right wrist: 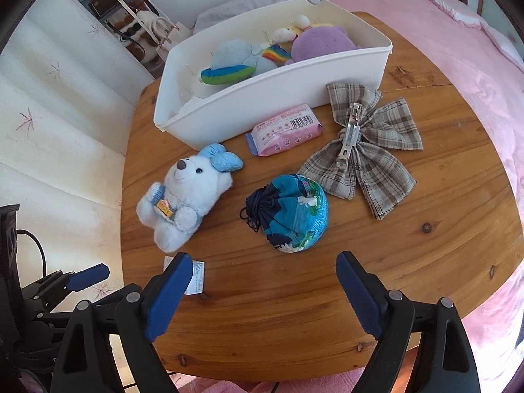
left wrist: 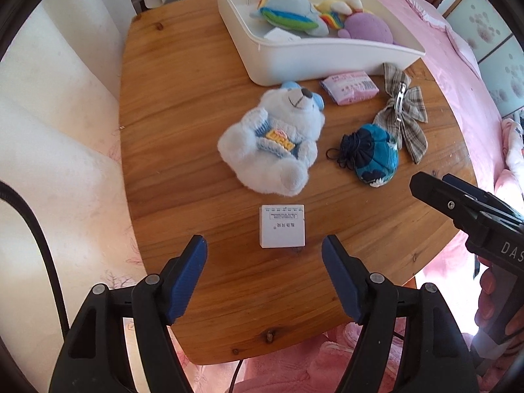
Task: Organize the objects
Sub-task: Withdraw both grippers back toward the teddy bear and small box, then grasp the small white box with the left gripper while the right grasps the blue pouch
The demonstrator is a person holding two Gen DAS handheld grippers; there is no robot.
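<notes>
A white bin (left wrist: 327,59) (right wrist: 262,104) at the table's far side holds plush toys. On the table lie a white teddy bear (left wrist: 275,137) (right wrist: 186,196), a small white box (left wrist: 283,226) (right wrist: 196,276), a blue drawstring pouch (left wrist: 373,154) (right wrist: 291,216), a plaid bow clip (left wrist: 402,111) (right wrist: 366,150) and a pink tissue pack (left wrist: 348,86) (right wrist: 283,129). My left gripper (left wrist: 265,275) is open, just short of the box. My right gripper (right wrist: 265,291) is open and empty, short of the pouch; it shows at the right in the left wrist view (left wrist: 458,206).
The round wooden table (left wrist: 183,131) (right wrist: 425,262) is ringed by a pink bed (right wrist: 442,32) on the right and white padded panels (left wrist: 49,131) on the left. Handbags (right wrist: 131,9) hang behind the bin.
</notes>
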